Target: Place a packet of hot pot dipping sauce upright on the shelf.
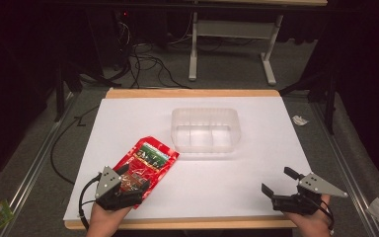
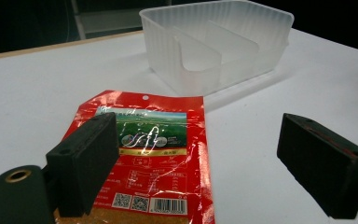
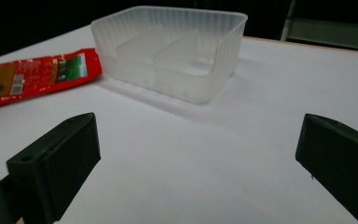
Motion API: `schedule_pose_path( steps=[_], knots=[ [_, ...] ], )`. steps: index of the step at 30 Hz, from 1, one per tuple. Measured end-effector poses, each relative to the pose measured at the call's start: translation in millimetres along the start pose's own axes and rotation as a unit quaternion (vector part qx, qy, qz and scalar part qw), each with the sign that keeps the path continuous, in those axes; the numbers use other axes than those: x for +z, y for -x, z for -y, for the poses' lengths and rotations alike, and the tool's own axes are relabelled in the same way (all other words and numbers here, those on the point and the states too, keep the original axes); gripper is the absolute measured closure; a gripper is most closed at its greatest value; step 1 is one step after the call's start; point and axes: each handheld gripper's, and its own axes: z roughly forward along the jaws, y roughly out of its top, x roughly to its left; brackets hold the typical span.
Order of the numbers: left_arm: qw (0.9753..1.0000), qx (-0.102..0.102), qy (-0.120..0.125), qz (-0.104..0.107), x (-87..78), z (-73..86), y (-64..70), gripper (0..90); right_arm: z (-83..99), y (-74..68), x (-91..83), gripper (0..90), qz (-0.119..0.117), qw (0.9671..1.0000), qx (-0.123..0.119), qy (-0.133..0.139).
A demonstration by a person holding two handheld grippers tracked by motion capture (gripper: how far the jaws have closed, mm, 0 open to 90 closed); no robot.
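Red packet [image 1: 145, 165] lies under the spread left tongs [image 1: 137, 180], wrist low.

The tray [image 1: 205, 129] is sitting at the table's [image 1: 256, 168] centre, toward twelve o'clock; the packet [image 1: 145, 165] is lying at its eight o'clock, just beside it; the left gripper [image 1: 128, 185] is hovering over the packet's near end; the right gripper [image 1: 279, 182] is waiting at the tray's five o'clock, well apart.

One red packet [image 1: 145, 165], one clear tray [image 1: 205, 129]
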Motion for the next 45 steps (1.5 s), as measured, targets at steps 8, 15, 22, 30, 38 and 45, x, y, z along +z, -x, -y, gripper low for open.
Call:
schedule_pose_path(
  steps=[8,15,22,30,38,45],
  knots=[
    [1.0,-0.005,-0.003,-0.001,-1.9,2.5,-4.5,12.5,0.0,-3.5,2.4,0.2,0.005,1.0,-0.006,-0.006],
    [1.0,-0.004,0.001,-0.005,-3.7,1.6,-7.8,12.6,2.8,-5.1,5.7,0.2,0.004,0.9999,-0.004,-0.012],
    [1.0,-0.006,-0.003,-0.004,-3.7,2.6,-9.9,12.8,3.1,-5.3,6.6,0.2,0.003,0.9999,-0.005,-0.013],
    [0.9993,-0.032,0.006,-0.018,-3.5,3.4,-18.4,28.5,3.5,-6.0,7.4,0.2,0.001,0.9999,-0.009,-0.012],
    [0.9903,-0.042,-0.041,-0.126,3.7,13.2,-55.6,87.9,4.4,-6.0,7.5,1.8,0.001,0.9999,-0.008,-0.012],
    [0.9756,-0.064,-0.103,-0.183,9.0,36.5,-93.9,90.0,6.2,-8.2,10.9,2.8,-0.008,0.9997,-0.012,-0.019]
  ],
)
